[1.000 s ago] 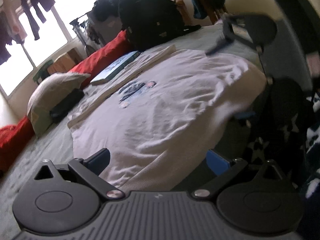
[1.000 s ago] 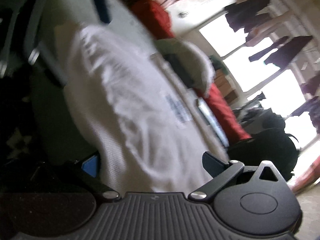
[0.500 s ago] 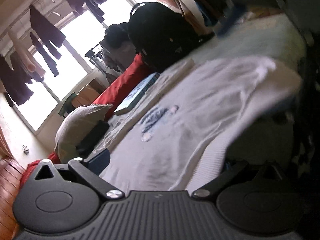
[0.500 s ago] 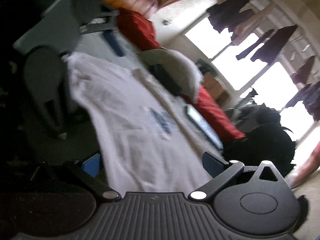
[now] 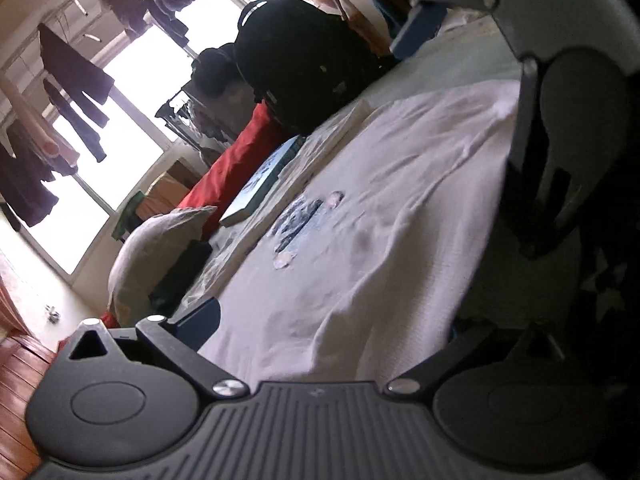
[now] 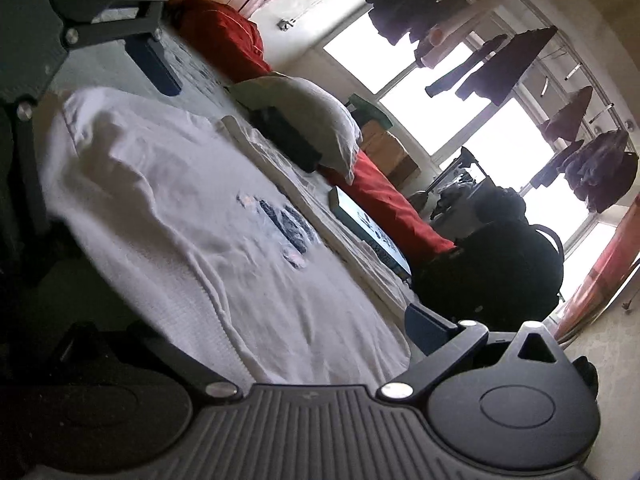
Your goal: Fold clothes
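Observation:
A white T-shirt (image 5: 400,216) with a blue chest print lies spread on the grey bed (image 5: 452,64), also seen in the right wrist view (image 6: 192,216). Its near hem runs between the wide-apart fingers of my left gripper (image 5: 332,320), which is open. One blue pad (image 5: 200,316) shows beside the cloth, and the other is hidden under it. My right gripper (image 6: 256,332) is open around the hem further along, blue pad (image 6: 424,328) clear of the fabric. Each gripper appears in the other's view, rolled sideways with the shirt's corner between its fingers.
Behind the shirt lie a flat book or tablet (image 5: 260,184), a long red cushion (image 6: 384,204), a grey pillow (image 6: 312,120) and a black backpack (image 5: 304,60). Dark clothes (image 6: 508,64) hang before bright windows. Cardboard boxes (image 6: 388,152) stand under the window.
Both wrist views have rolled sideways and the grippers have drawn closer to each other along the hem. The hem now looks raised off the bed. The fingers stay apart.

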